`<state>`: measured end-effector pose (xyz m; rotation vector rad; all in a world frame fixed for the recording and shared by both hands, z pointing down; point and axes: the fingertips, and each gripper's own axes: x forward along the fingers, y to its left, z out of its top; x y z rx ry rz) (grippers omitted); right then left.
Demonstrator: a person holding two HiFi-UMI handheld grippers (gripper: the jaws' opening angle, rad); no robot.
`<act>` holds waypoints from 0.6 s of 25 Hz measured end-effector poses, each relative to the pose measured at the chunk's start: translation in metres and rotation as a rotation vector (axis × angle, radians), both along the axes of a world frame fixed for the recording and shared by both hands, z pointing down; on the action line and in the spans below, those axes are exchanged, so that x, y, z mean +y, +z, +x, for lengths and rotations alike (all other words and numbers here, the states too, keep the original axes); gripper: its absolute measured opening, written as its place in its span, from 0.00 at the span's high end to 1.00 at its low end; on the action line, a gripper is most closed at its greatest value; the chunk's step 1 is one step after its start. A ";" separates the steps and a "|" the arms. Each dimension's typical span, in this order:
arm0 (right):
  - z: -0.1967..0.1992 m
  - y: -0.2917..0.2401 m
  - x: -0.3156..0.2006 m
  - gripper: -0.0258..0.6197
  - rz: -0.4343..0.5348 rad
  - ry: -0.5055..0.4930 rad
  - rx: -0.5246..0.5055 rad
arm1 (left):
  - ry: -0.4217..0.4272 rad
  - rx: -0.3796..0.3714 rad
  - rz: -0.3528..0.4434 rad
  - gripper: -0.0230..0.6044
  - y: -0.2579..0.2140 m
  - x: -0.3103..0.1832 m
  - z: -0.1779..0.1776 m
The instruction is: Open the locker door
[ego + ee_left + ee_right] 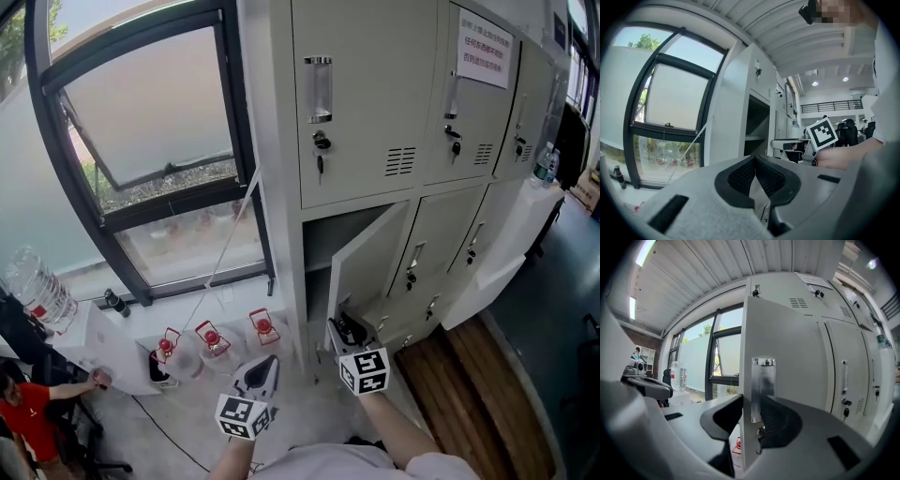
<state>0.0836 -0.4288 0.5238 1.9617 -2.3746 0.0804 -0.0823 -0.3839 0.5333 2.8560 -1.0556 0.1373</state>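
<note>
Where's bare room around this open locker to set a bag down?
The wooden floor on the right is bare. The open compartment looks empty in its upper part. Crowded: three red-capped jugs under the window, and the right tongs shut on the locker door.

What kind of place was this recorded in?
Probably a workplace locker area: a bank of grey metal lockers with keys in their locks, a notice on one, and a large window beside them.

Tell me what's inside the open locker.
A shelf with nothing visible on it shows inside the open locker. Its door hides most of the space below.
</note>
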 end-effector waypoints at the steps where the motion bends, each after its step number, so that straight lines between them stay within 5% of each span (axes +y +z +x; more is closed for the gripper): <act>1: 0.002 0.000 0.005 0.79 -0.001 0.007 0.000 | 0.011 0.002 -0.001 0.95 0.000 0.001 0.003; 15: 0.053 0.001 0.079 0.79 0.003 0.180 -0.016 | 0.185 0.010 -0.010 0.95 0.003 0.024 0.061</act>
